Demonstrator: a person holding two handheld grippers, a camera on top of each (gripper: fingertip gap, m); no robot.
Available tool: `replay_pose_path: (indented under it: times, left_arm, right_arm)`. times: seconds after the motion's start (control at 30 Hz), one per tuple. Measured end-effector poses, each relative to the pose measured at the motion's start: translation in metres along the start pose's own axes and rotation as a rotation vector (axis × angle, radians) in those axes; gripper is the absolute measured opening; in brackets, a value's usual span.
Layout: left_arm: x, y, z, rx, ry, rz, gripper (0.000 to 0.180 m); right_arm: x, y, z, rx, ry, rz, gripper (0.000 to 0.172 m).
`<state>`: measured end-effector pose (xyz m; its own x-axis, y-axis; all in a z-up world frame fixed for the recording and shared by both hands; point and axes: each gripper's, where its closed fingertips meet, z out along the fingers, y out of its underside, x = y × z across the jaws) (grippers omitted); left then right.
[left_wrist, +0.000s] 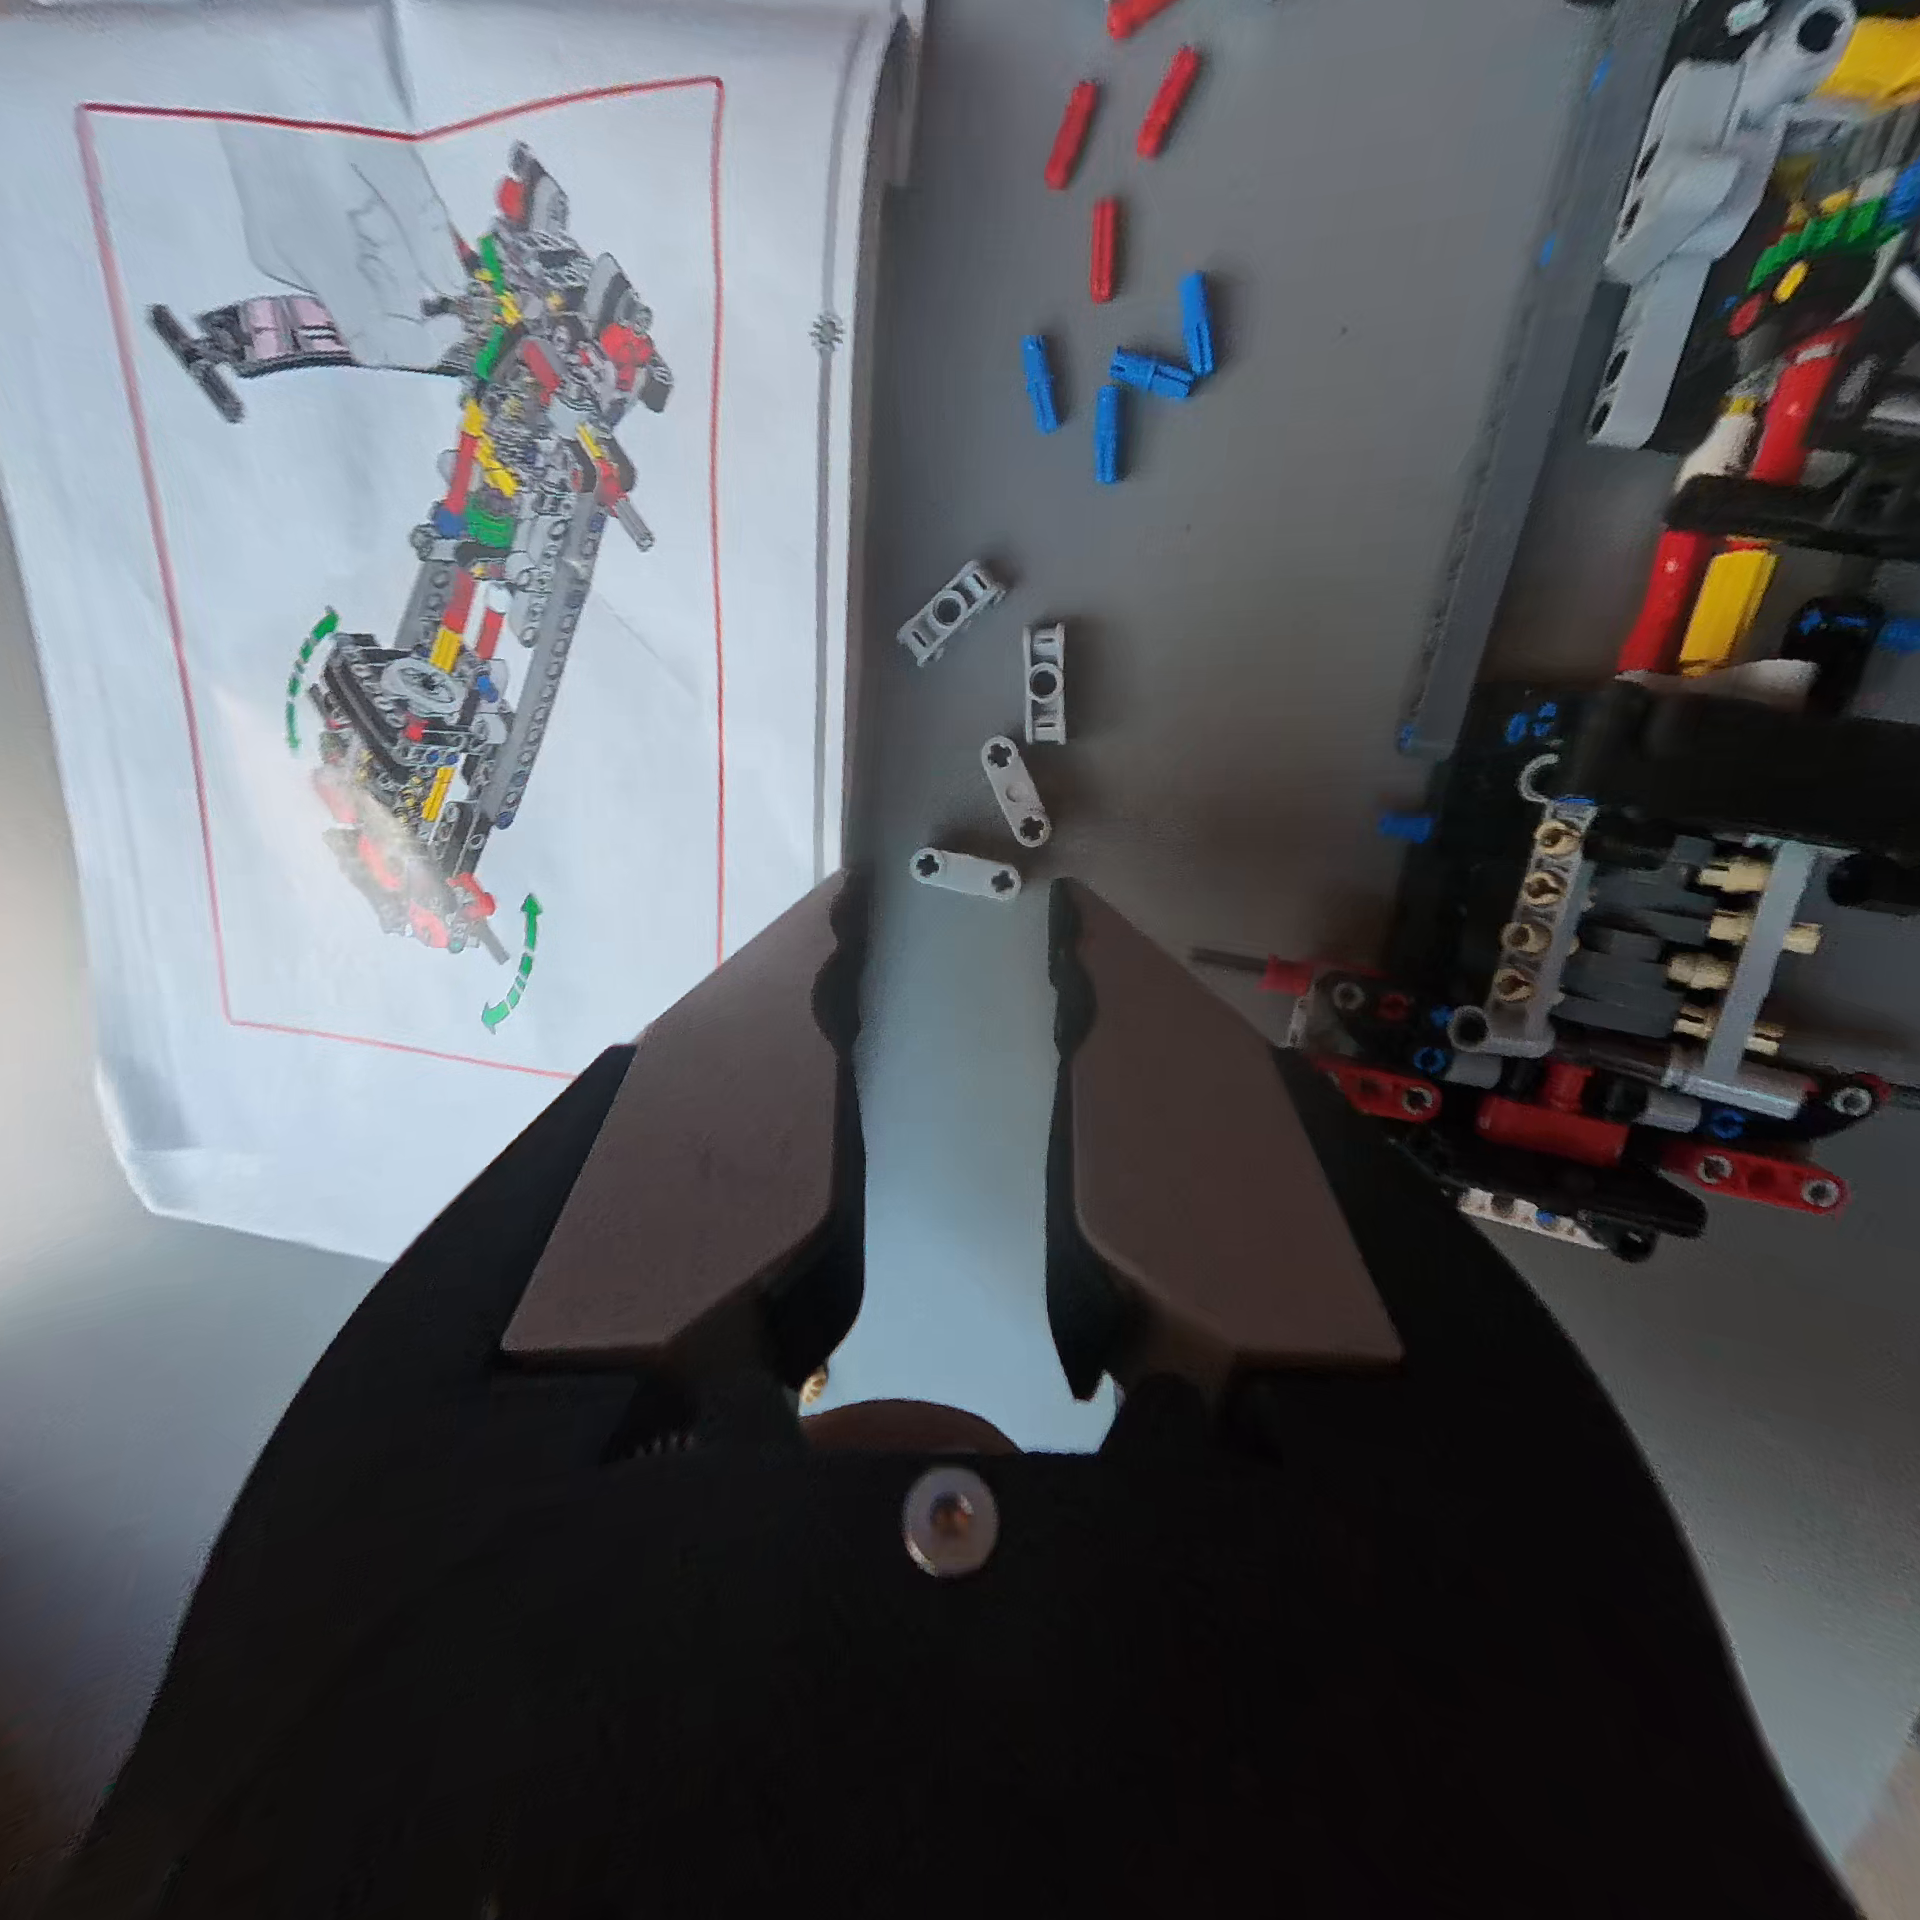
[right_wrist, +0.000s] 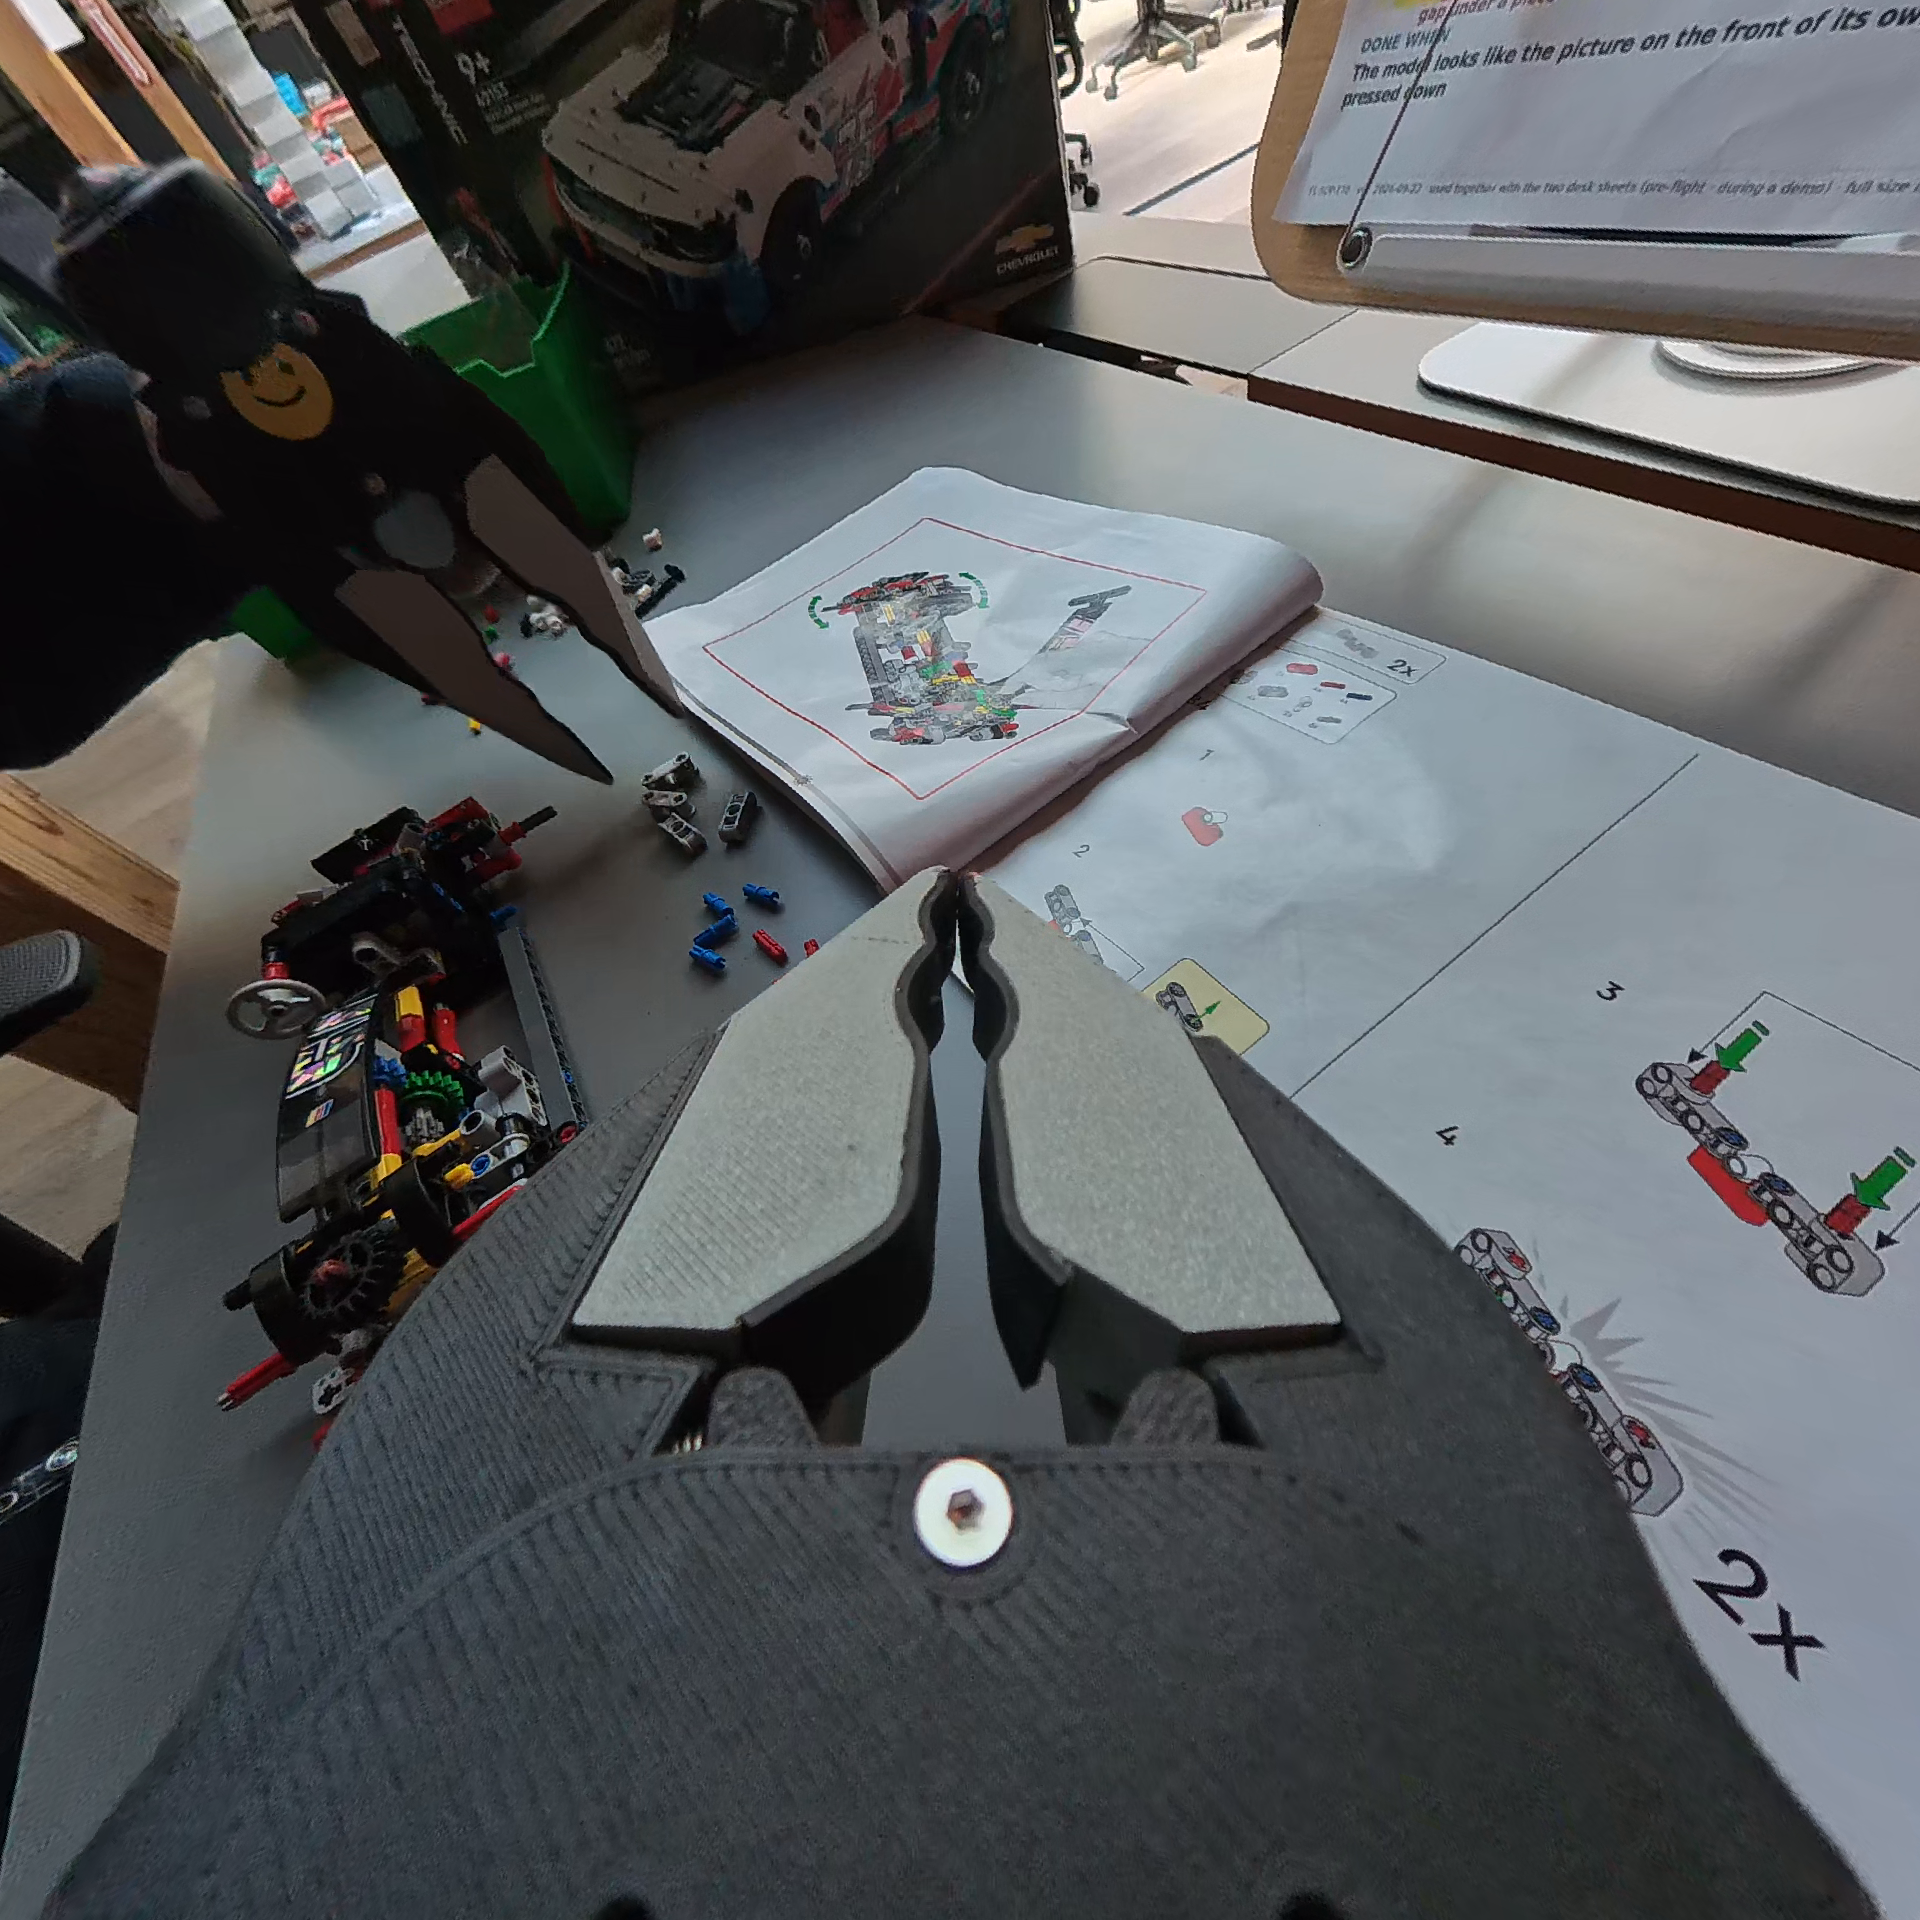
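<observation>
left fingers (left_wrist: 842, 935) spread apart, nothing between them, tips just short of a flat grey connector (left_wrist: 964, 873) on the grey surface (left_wrist: 1299, 623) | three more grey pieces beyond, then blue pins (left_wrist: 1107, 431), red pins (left_wrist: 1103, 249) | right fingers (right_wrist: 925, 914) closed tip to tip, bare, over the instruction booklet (right_wrist: 1039, 831) edge | part-built model (right_wrist: 405, 1070) left

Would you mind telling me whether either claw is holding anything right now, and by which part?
Nothing is held. The left claw is open above the grey table, just short of a small grey connector piece. The right claw is shut, empty, over the instruction sheet.
</observation>
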<state>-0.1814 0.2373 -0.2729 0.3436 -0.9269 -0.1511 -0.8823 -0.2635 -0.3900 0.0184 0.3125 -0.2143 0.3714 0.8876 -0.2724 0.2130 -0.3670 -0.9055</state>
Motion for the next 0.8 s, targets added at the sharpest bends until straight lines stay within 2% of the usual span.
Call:
replay_pose_path:
  times: [0.1,0.23,0.3,0.5,0.57,0.63,0.73,0.8]
  left_arm:
    - [-0.014,-0.008,-0.02,0.135,-0.095,-0.111,0.036]
    - [-0.069,-0.009,-0.059,0.399,-0.443,-0.393,0.04]
    - [-0.08,-0.009,-0.069,0.502,-0.526,-0.45,0.035]
    - [-0.094,-0.011,-0.064,0.671,-0.594,-0.533,0.029]
    - [-0.098,-0.011,-0.057,0.698,-0.61,-0.511,0.022]
    - [-0.101,-0.01,-0.049,0.705,-0.606,-0.506,0.025]
    - [-0.097,-0.016,-0.035,0.74,-0.51,-0.5,0.03]
    - [-0.101,-0.015,-0.04,0.747,-0.561,-0.477,0.03]
  right_arm:
    - [0.001,0.002,0.001,-0.006,0.003,-0.002,0.0]
    - [0.001,0.002,0.003,0.001,0.002,-0.013,0.0]
    - [0.003,0.003,0.004,0.014,0.009,-0.027,0.007]
    - [0.015,0.0,0.006,0.082,0.092,-0.096,0.034]
    - [0.018,0.002,0.007,0.085,0.116,-0.124,0.037]
    - [0.021,0.003,0.009,0.078,0.146,-0.154,0.039]
    - [0.049,0.005,0.006,0.023,0.334,-0.208,0.039]
    - [0.061,0.003,0.004,0.013,0.413,-0.216,0.038]
